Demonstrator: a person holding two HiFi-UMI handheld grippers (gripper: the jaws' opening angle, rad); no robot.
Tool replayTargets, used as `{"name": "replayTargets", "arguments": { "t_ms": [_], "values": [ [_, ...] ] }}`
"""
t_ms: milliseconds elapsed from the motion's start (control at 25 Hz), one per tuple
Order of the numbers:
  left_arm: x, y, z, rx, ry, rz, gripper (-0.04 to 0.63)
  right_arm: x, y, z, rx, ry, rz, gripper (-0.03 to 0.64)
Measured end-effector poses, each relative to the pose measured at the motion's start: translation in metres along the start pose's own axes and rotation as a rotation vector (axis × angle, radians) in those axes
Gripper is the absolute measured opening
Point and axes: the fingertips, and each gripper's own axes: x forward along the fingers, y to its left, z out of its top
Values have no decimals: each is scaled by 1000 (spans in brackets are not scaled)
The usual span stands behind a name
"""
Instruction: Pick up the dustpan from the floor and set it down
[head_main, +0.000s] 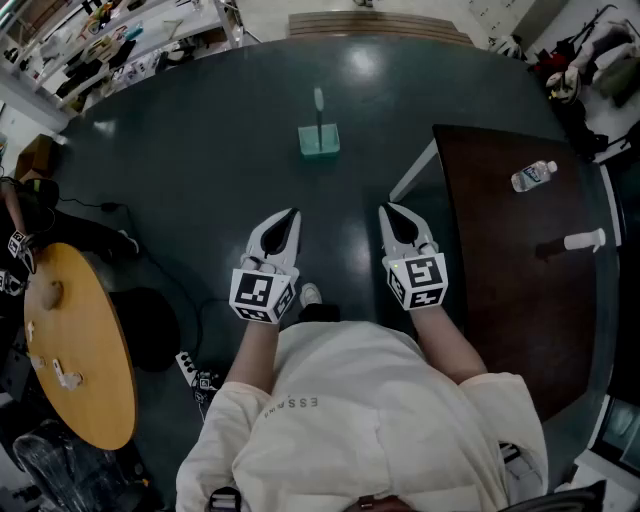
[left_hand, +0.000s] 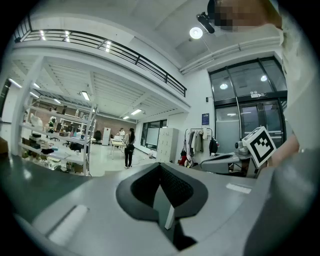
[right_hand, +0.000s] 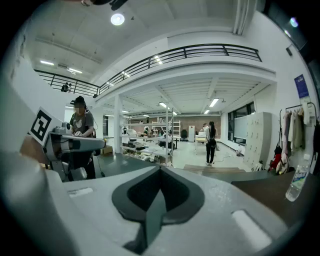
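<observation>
Now, both claws are up in front of the person and neither carries anything. The left gripper (head_main: 290, 221) has its jaws pressed together at the tips, and its own view (left_hand: 160, 166) confirms nothing sits between them. The right gripper (head_main: 389, 216) is the same story, tips meeting with nothing between them (right_hand: 160, 170).

The target is the teal dustpan (head_main: 319, 140), standing on the dark floor (head_main: 200, 170) well ahead of both grippers, roughly on the line between them, with its thin handle (head_main: 318, 100) rising upright. Nothing has touched it yet, so I'd say the reach hasn't begun.

To do this well, one claw has to spread its jaws before arriving, then come in level on the handle and close squarely across it. That slim stem looks likely to swing if pinched off-centre. The brown table (head_main: 520, 260) to the right, carrying a water bottle (head_main: 533, 176), calls for some clearance.

Hard to read: both gripper views look out across the room, so neither shows the dustpan at all. From overhead the pan is small and I can't tell which way it opens. The handle reads as a pale streak.
</observation>
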Motion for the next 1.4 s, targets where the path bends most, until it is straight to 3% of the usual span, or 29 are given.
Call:
{"name": "replayTargets", "arguments": {
  "t_ms": [600, 1080, 1400],
  "values": [
    [-2, 19, -3, -18, 3, 7, 14, 14, -5, -2, 97, 19, -48, -9],
    [5, 110, 3, -39, 5, 31, 14, 89, 20, 12, 88, 61, -74, -9],
    [19, 167, -12, -107, 31, 88, 14, 144, 26, 18, 70, 106, -54, -9]
  ]
}}
